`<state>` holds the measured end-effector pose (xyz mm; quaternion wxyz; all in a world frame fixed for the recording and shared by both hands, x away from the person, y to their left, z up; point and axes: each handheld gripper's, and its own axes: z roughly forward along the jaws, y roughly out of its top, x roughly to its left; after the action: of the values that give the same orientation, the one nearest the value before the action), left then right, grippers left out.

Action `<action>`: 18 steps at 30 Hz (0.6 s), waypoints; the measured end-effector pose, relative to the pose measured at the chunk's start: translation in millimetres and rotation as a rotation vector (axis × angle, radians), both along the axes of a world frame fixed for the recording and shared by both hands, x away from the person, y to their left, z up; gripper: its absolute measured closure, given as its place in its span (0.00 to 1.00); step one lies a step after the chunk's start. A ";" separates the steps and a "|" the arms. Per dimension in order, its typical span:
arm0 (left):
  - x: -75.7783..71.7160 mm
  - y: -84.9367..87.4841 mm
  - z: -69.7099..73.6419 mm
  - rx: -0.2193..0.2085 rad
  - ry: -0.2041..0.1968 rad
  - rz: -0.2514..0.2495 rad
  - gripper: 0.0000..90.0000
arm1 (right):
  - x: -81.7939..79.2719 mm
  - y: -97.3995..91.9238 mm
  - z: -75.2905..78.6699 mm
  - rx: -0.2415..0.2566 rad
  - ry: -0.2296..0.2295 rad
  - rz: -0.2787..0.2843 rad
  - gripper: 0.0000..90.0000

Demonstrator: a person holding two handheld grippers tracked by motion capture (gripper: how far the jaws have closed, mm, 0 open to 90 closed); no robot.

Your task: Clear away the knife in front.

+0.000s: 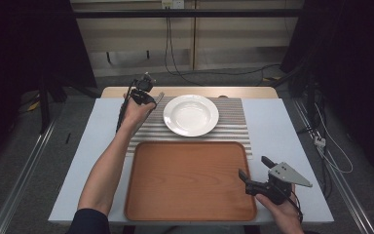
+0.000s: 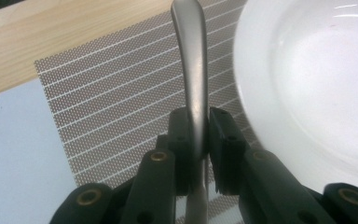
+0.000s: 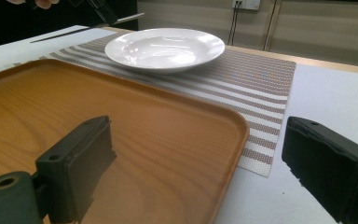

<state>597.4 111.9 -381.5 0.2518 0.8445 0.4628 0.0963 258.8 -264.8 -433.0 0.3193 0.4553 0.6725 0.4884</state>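
Right gripper (image 1: 253, 171) agape over tray (image 1: 190, 180) corner; left gripper (image 2: 198, 140) pinches utensil handle (image 2: 192, 70).

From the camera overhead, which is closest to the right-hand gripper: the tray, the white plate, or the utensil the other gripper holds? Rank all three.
1. The wooden tray, right beside the right gripper, whose open jaws stand at its right edge.
2. The white plate, farther back on the striped mat.
3. The metal utensil, far left of the plate, clamped in the left gripper.

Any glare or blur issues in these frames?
High view: room edges very dark, table evenly lit. Left gripper view: plate overexposed, detail washed out; utensil handle sharp, left claw soft. Right gripper view: right claw blurred, ceiling glare on plate.
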 end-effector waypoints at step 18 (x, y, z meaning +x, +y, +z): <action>-47.2 13.7 21.2 -0.020 -0.048 -0.052 0.89 | -0.2 0.5 0.4 -0.012 -0.002 -0.009 0.10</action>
<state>550.3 125.5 -360.3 0.2734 0.8511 0.4356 0.1054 258.6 -264.3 -432.6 0.3251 0.4560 0.6728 0.4835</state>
